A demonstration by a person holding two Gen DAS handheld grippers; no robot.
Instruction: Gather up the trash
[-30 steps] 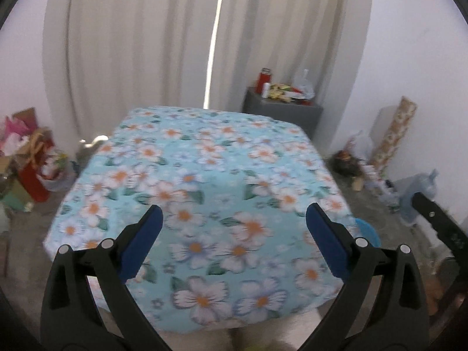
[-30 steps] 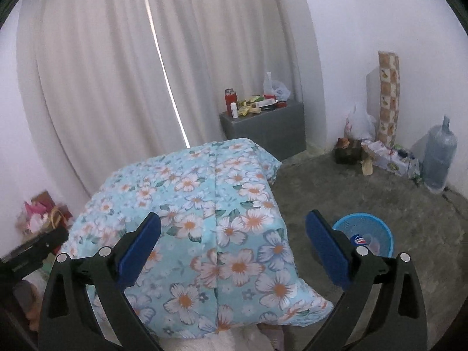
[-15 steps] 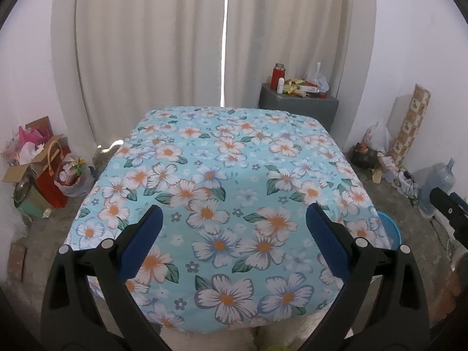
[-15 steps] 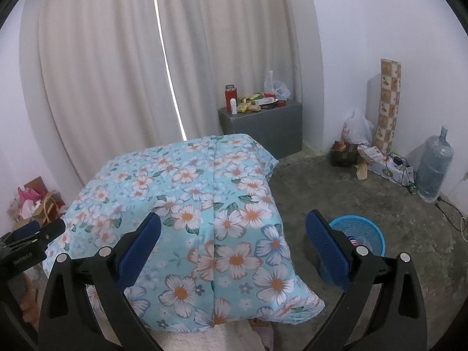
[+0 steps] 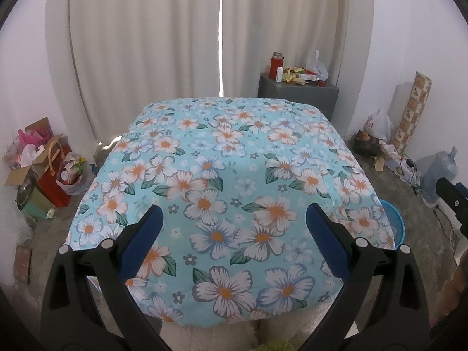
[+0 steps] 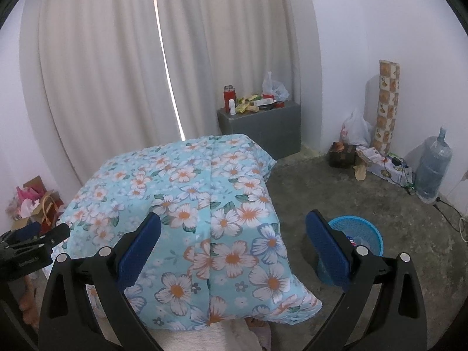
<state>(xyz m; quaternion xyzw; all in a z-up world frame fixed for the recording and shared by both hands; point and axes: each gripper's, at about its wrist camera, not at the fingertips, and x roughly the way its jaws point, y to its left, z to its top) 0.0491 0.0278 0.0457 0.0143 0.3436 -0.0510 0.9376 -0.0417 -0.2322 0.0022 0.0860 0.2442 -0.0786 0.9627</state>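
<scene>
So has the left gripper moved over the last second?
Yes. The left gripper has risen and levelled: against the grey cabinet, the view shows more of the flowered cloth and the floor clutter at left.

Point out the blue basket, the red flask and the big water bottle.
blue basket point(image 6: 369, 228): right wrist view, on its far rim.
red flask point(image 6: 229, 97): right wrist view, on its body, atop the grey cabinet point(image 6: 269, 128).
water bottle point(image 6: 433, 166): right wrist view, on its clear side wall.
</scene>
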